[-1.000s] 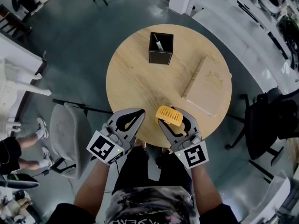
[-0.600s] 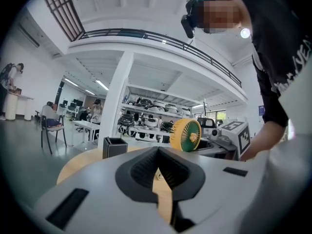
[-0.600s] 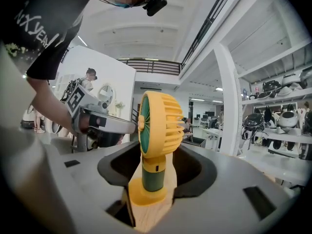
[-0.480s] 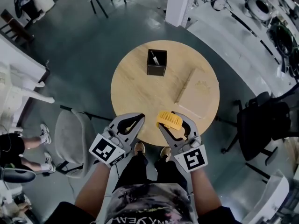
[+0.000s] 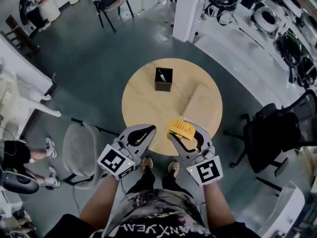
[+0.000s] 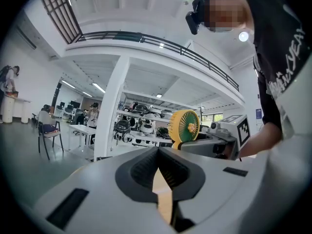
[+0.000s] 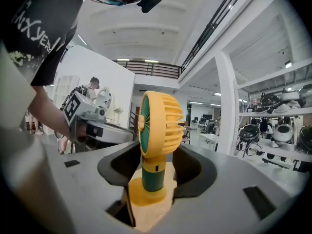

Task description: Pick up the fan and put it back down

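right tongs [image 7: 155,169] clamp the fan [image 7: 158,126] by its stem, head upright, so it won't tip | fan in the air over near edge of worktop [image 5: 148,95] | left tongs [image 6: 158,156] pinched together, empty, I don't need them | put-down pending

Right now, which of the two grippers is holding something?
The right gripper, clamped on the yellow fan; the left gripper is shut, with nothing between its jaws.

Yellow fan [image 7: 157,130] with green stem, pale wood-grain table [image 5: 148,103], black box [image 5: 163,81], dark teal floor [image 5: 99,58]
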Motion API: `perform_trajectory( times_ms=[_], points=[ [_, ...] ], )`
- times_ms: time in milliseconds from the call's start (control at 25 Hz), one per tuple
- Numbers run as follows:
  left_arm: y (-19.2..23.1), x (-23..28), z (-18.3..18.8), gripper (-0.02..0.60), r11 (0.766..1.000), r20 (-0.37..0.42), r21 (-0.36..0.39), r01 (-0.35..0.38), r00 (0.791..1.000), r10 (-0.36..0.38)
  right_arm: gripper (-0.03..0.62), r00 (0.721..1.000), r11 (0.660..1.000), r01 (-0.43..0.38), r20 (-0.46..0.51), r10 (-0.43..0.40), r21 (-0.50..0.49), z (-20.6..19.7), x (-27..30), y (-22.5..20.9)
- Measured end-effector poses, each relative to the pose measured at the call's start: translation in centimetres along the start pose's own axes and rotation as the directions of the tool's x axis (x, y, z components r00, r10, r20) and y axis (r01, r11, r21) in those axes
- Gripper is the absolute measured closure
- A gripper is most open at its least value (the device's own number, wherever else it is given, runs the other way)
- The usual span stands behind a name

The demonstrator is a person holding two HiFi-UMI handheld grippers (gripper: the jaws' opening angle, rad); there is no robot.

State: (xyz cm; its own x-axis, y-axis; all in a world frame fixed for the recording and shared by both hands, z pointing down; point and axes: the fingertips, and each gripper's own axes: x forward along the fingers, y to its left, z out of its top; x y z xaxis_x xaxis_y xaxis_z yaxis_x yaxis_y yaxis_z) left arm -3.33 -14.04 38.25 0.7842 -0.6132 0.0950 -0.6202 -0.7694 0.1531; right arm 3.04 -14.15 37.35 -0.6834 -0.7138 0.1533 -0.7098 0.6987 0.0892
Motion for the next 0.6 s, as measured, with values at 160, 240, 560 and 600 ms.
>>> perform_trajectory(
  times_ms=[160, 240, 560, 600],
  points=[
    [-0.4, 0.0, 0.4, 0.569, 1.000, 0.000, 0.001, 0.006, 1.000, -0.006, 0.385, 1.000, 1.000, 0.006, 0.018, -0.006, 0.004, 1.2, -0.4, 0.1],
    [-0.4, 0.0, 0.7, 0.569, 1.000, 0.000, 0.008, 0.008, 1.000, -0.008, 0.385, 1.000, 1.000, 0.004, 0.021, -0.004, 0.002, 1.4, -0.4, 0.1],
    [-0.2, -0.4, 1.0, 0.569, 1.000, 0.002, 0.023, 0.005, 1.000, -0.005, 0.387, 1.000, 1.000, -0.008, 0.028, 0.008, -0.004, 1.4, -0.3, 0.4],
    [-0.2, -0.4, 1.1, 0.569, 1.000, 0.000, 0.025, 0.004, 1.000, -0.004, 0.387, 1.000, 1.000, -0.009, 0.029, 0.009, -0.004, 1.5, -0.3, 0.3]
  ],
)
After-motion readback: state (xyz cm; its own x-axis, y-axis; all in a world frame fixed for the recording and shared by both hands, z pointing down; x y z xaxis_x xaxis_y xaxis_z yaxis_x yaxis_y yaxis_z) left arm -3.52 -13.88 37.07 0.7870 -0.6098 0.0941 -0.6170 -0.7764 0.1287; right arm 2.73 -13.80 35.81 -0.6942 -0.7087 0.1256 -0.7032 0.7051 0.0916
